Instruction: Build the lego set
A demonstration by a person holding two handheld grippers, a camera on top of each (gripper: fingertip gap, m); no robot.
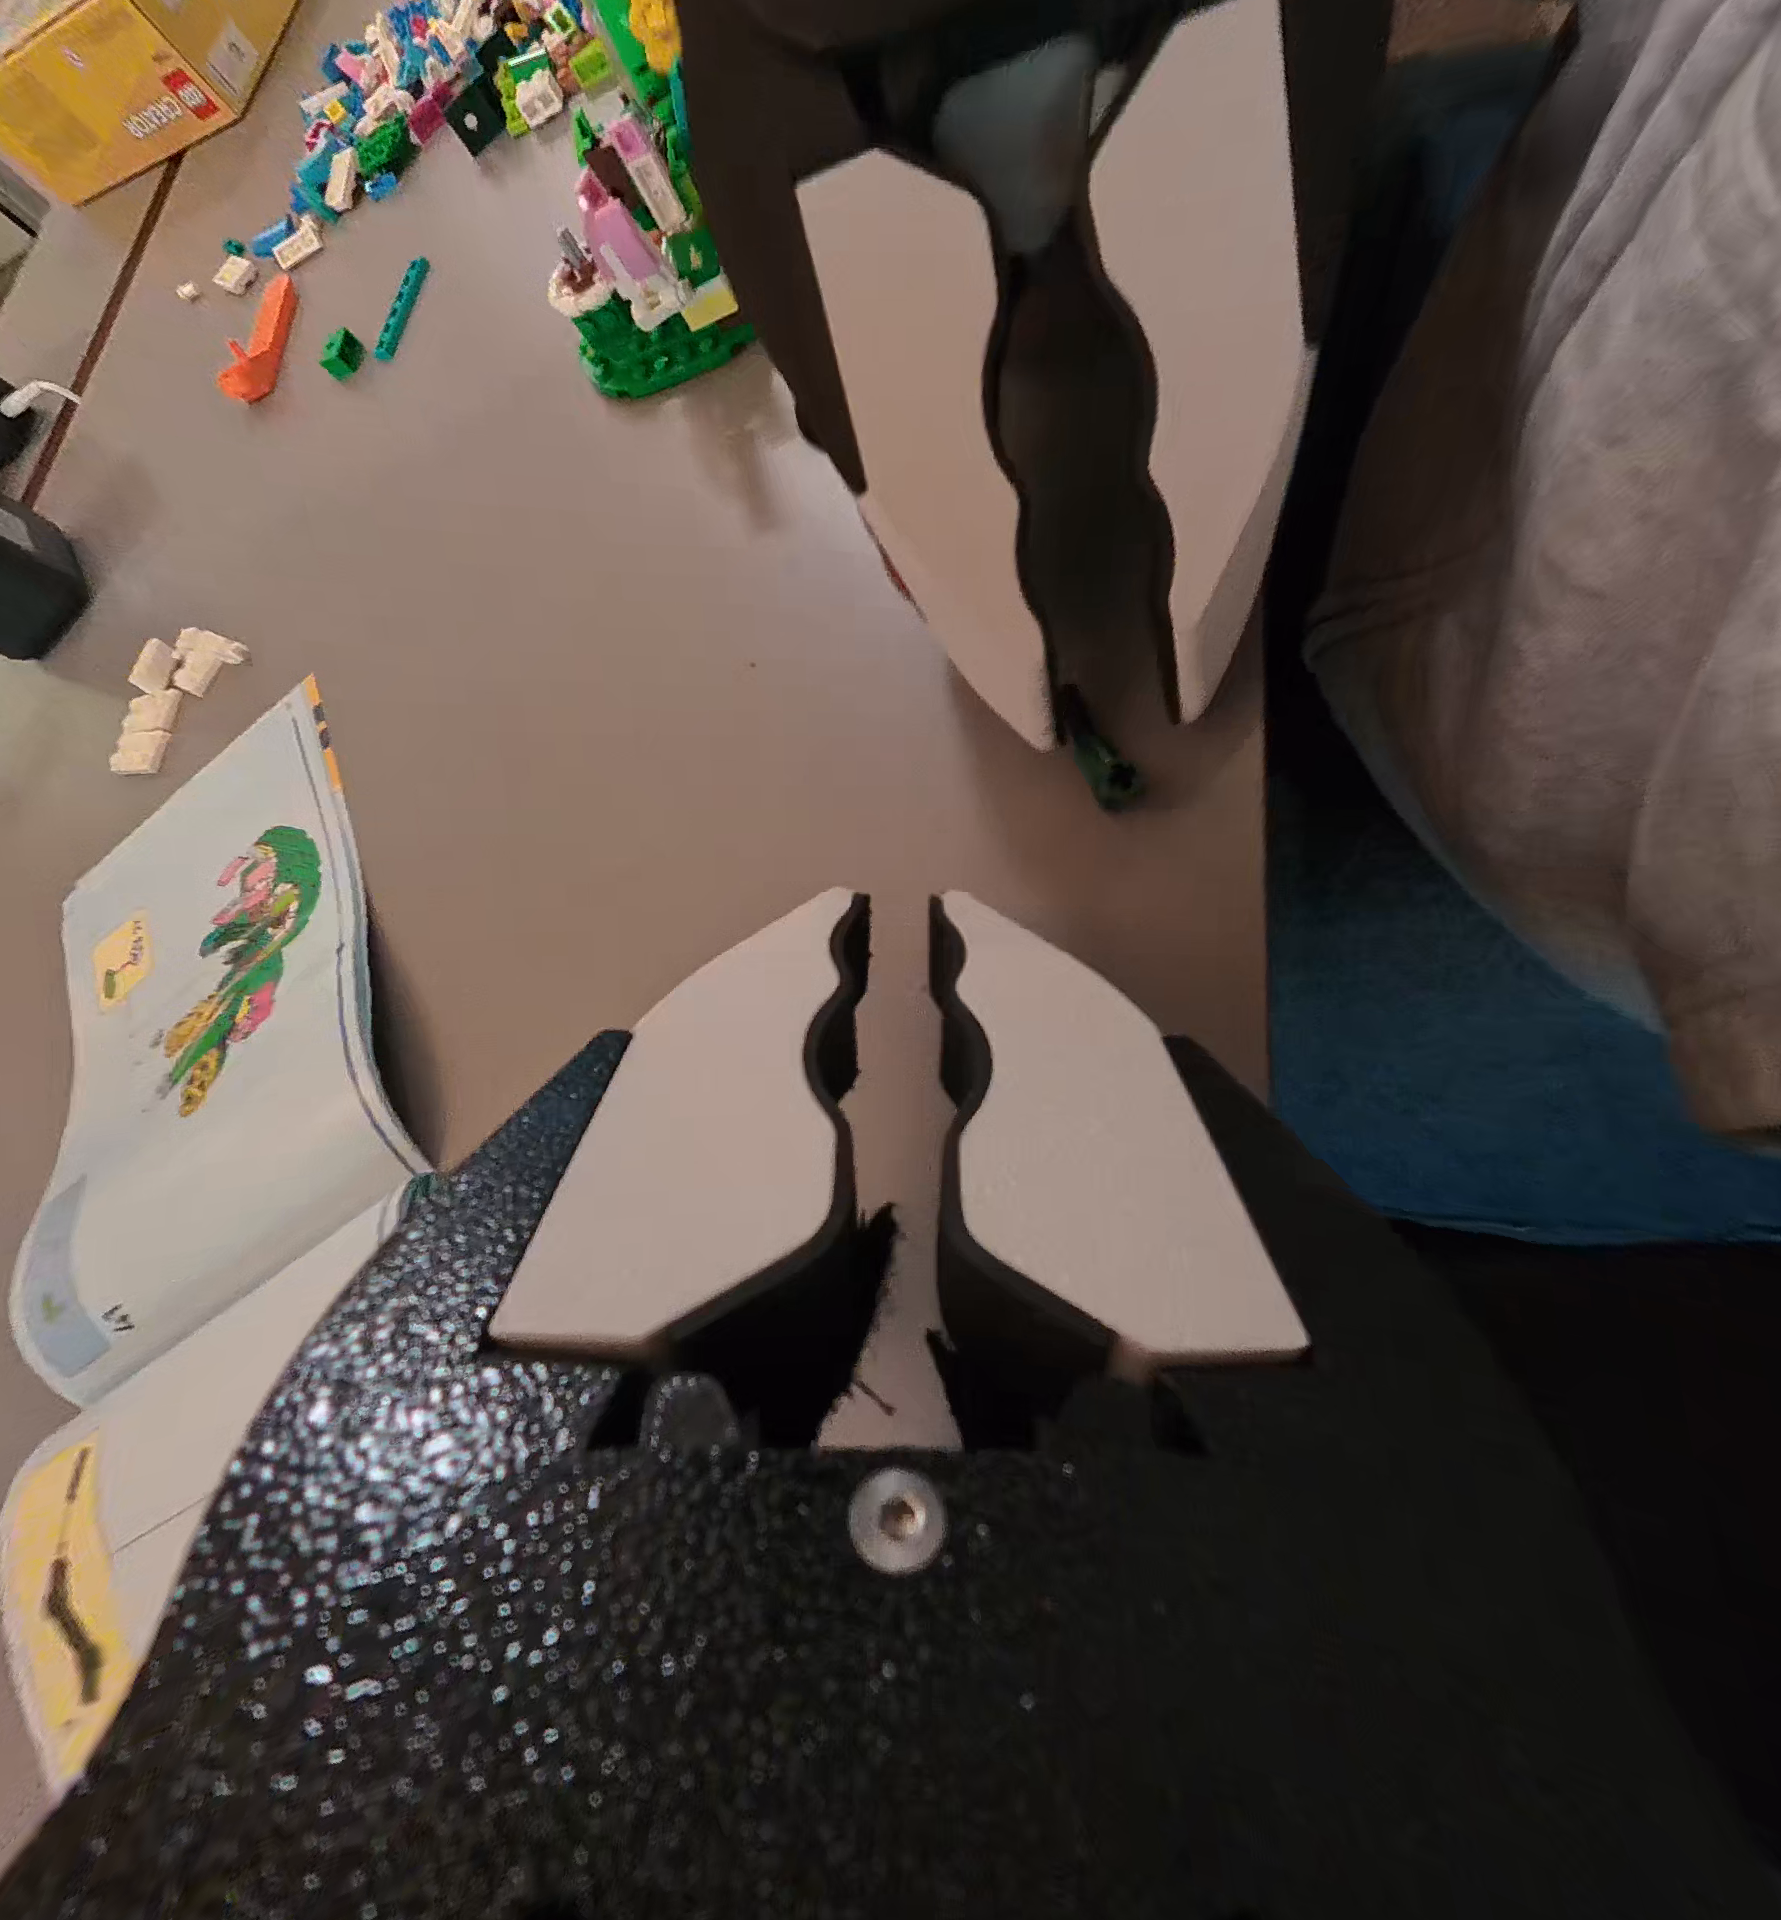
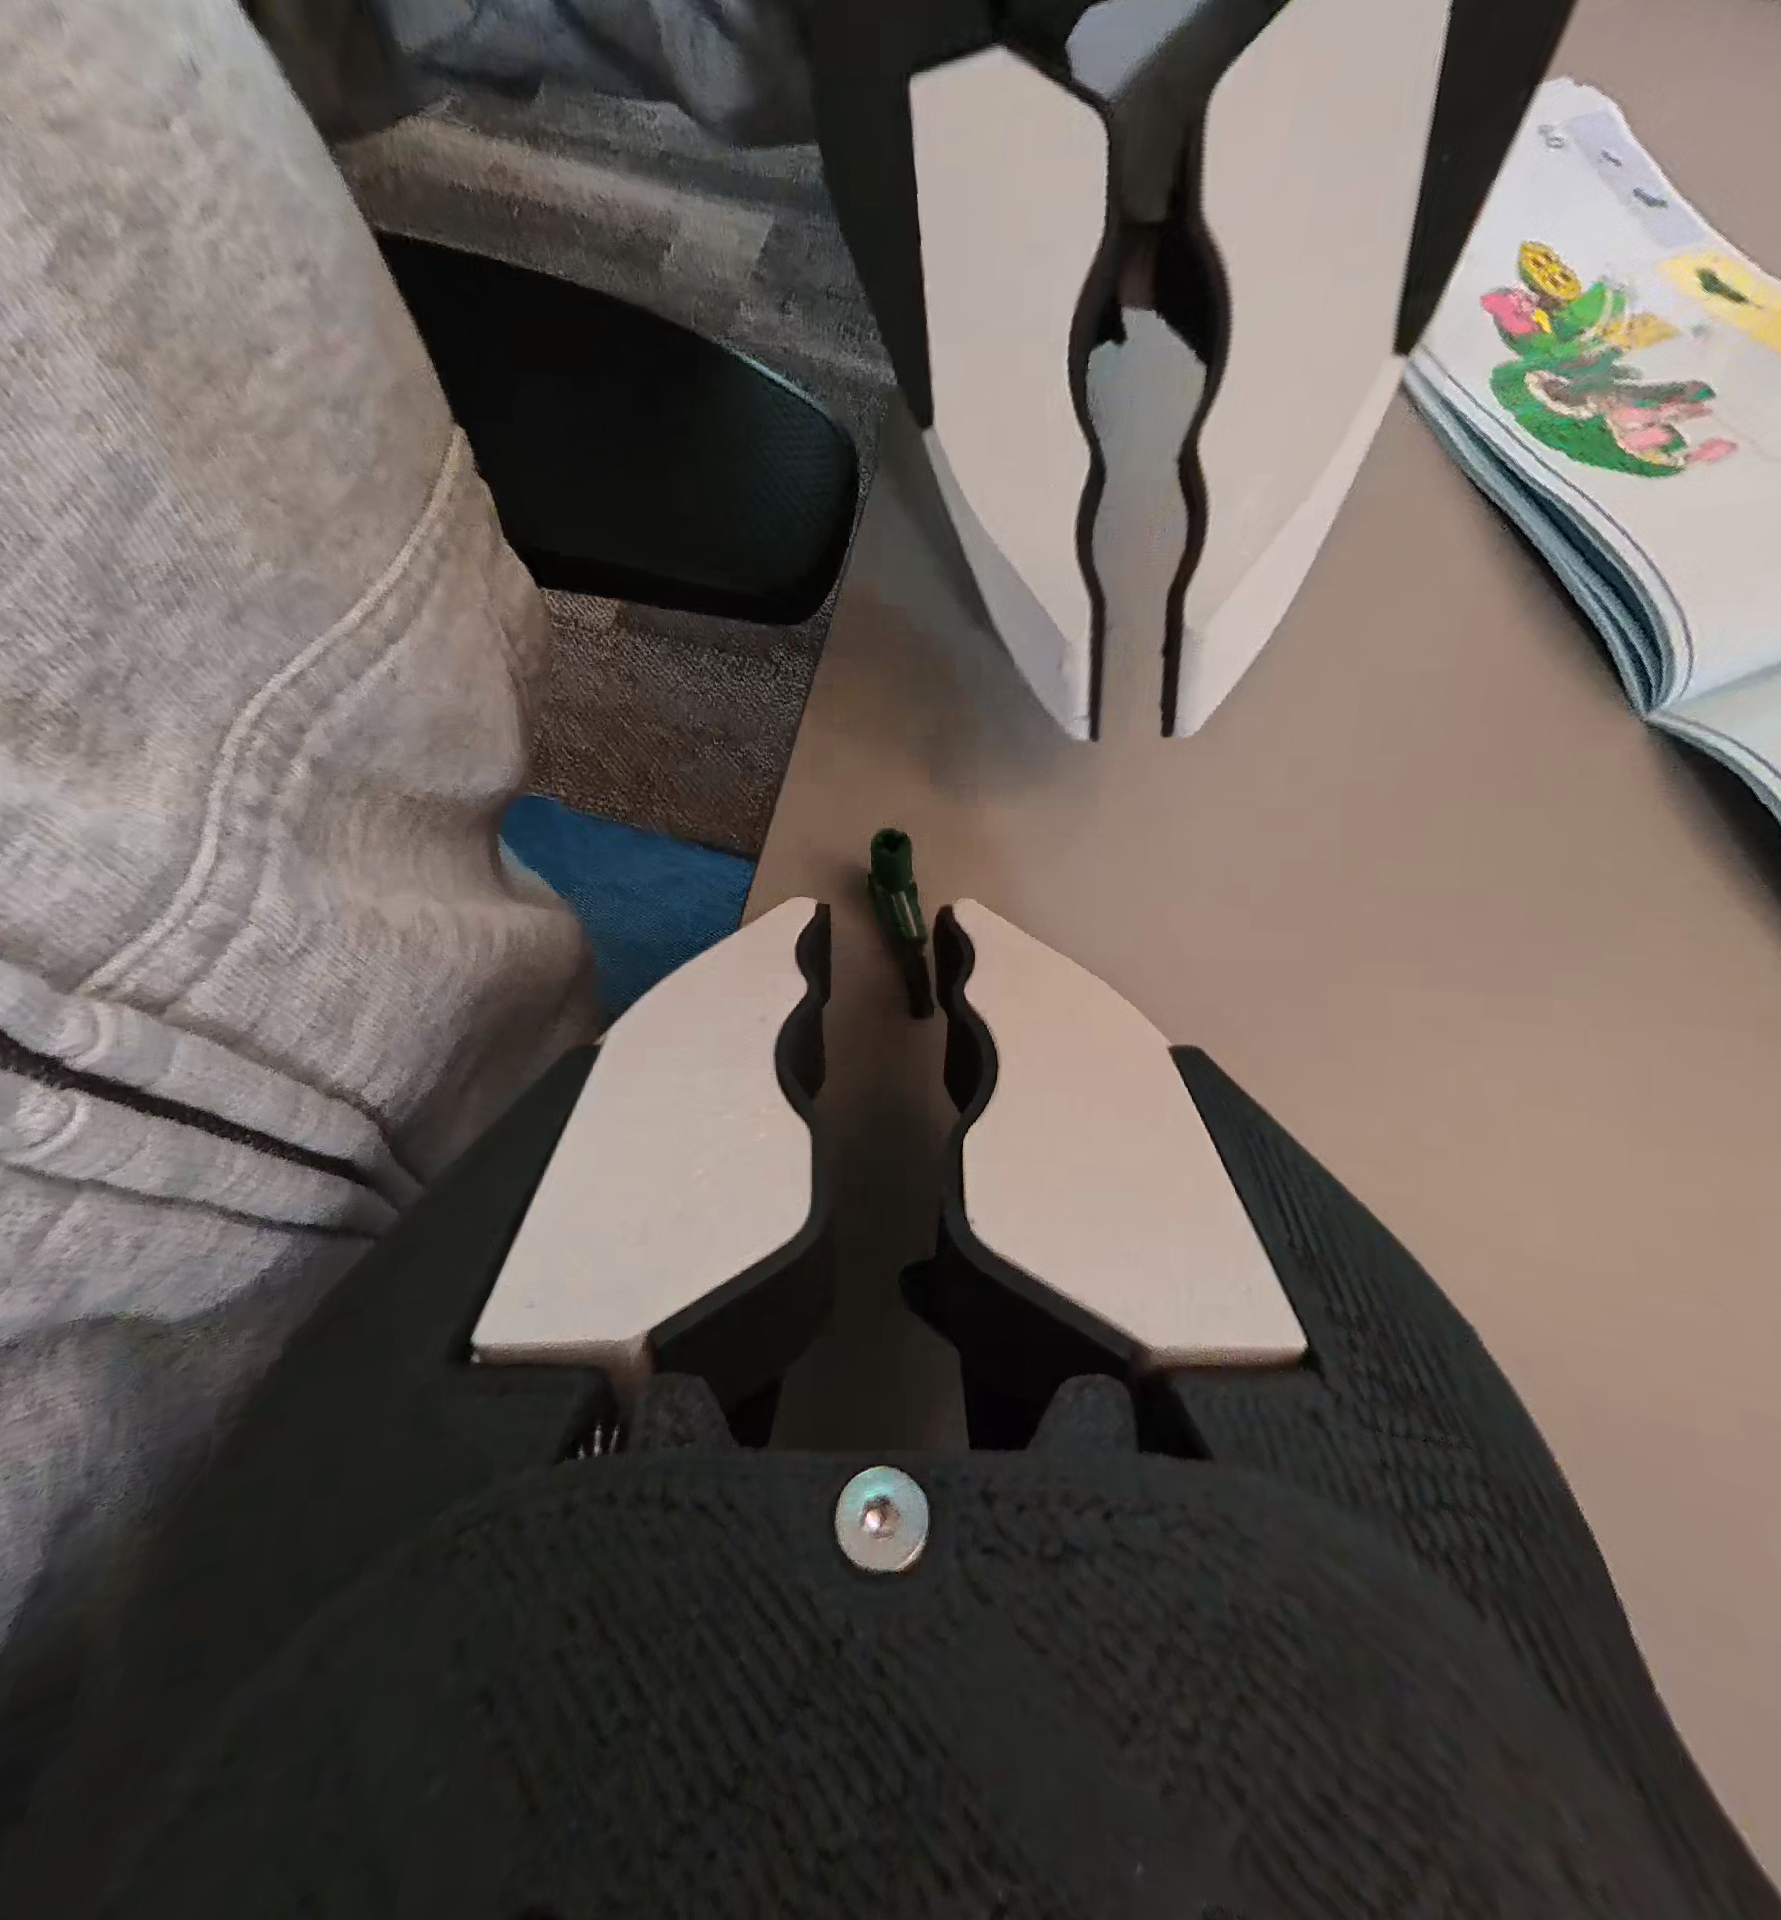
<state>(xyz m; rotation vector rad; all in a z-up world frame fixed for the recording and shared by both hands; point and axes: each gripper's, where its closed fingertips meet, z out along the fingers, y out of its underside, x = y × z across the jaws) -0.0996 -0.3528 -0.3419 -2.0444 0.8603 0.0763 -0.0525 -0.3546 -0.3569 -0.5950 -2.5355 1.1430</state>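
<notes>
Dark green piece (image 2: pixel 896 904) on the beige-grey table (image 1: pixel 574 644); orange tool (image 1: pixel 262 348), yellow box (image 1: pixel 107 94), pale-blue booklet (image 1: pixel 211 1029) printed in green, pink and yellow; speckled black left gripper (image 1: pixel 899 909).

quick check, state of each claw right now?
Left claw: slightly open, empty.
Right claw: open around the small dark green lego piece on the table, not gripping it.

The left gripper (image 1: pixel 899 909) hovers over the tabletop (image 1: pixel 595 644), jaws slightly apart, facing the right gripper (image 1: pixel 1114 717) beside a small green piece (image 1: pixel 1109 769).
</notes>
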